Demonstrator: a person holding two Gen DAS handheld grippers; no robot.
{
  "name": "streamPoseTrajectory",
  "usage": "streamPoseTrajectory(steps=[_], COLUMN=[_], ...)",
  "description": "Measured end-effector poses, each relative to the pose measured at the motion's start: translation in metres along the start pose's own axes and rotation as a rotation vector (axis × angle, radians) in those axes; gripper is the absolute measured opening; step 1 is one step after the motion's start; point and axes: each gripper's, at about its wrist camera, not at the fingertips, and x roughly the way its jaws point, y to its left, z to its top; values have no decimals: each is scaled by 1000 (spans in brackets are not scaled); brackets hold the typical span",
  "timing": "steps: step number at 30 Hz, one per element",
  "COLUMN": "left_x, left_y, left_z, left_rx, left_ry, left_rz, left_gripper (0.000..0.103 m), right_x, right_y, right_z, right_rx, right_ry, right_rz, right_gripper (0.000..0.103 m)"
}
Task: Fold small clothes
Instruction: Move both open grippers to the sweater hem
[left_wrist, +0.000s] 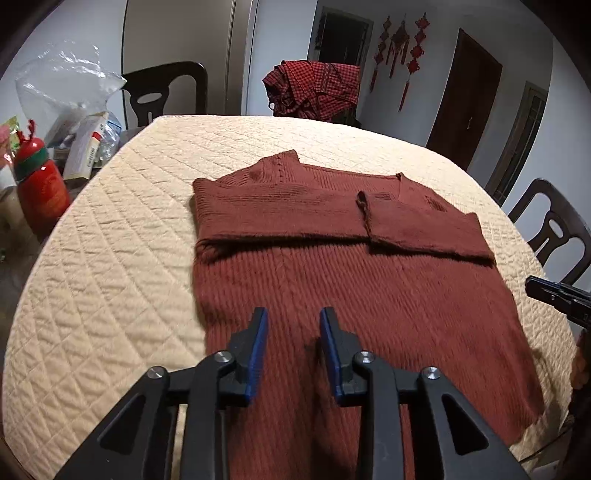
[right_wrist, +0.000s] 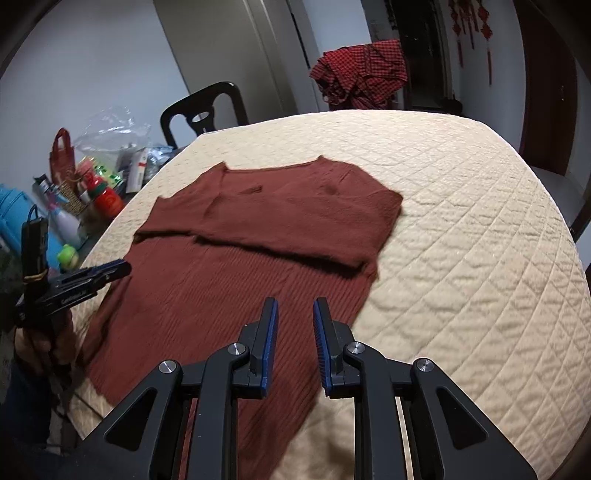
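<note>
- Your left gripper (left_wrist: 293, 314) is hanging over the near part of the sweater (left_wrist: 332, 280), its fingers (left_wrist: 258, 332) spread with a clear gap and nothing between them; the blue pads are not touching the knit.
- Your right gripper (right_wrist: 295, 306) is hovering over the sweater's near right part, its fingers (right_wrist: 269, 325) standing apart by a narrower gap, also pinching nothing.
- In the right wrist view your left gripper is showing at the left edge, poking in over the sweater's left hem, with your hand (right_wrist: 40, 347) wrapping its handle.
- The rust-brown ribbed sweater is lying flat on the quilted cream cover (left_wrist: 110, 258) of the worktop, collar at the far end, both sleeves folded across the chest so that they are forming a band over the body.
- Beyond the left edge of the worktop, a clear plastic bag (left_wrist: 62, 77) is standing open among cartons and packets; I cannot tell exactly what is sitting inside it.
- A red bottle (left_wrist: 40, 184) with a green band is standing beside that clutter.
- A red checked garment (left_wrist: 314, 88) is draping over a chair back past the far edge, and dark chairs (left_wrist: 166, 92) are ringing the worktop.
</note>
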Motion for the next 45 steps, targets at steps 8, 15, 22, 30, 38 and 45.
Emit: streamPoseTrajectory(steps=[8, 15, 22, 30, 38, 45], left_x=[-15, -23, -32, -42, -55, -58], left_y=[5, 6, 13, 18, 20, 27], left_z=[-23, -43, -53, -69, -82, -89], left_rx=[4, -7, -43, -81, -150, -221], left_ry=[-2, 6, 1, 22, 23, 27], left_rz=[32, 49, 30, -42, -89, -97], left_gripper=[40, 45, 51, 51, 46, 28], right_x=[-11, -11, -7, -10, -20, -20], right_y=[-2, -3, -9, -13, -14, -10], right_z=[-29, -44, -52, -66, -82, -89], right_rx=[42, 62, 109, 180, 242, 248], right_ry=[15, 37, 46, 61, 108, 137], right_rz=[16, 32, 52, 167, 300, 351], right_gripper=[41, 41, 41, 42, 42, 42])
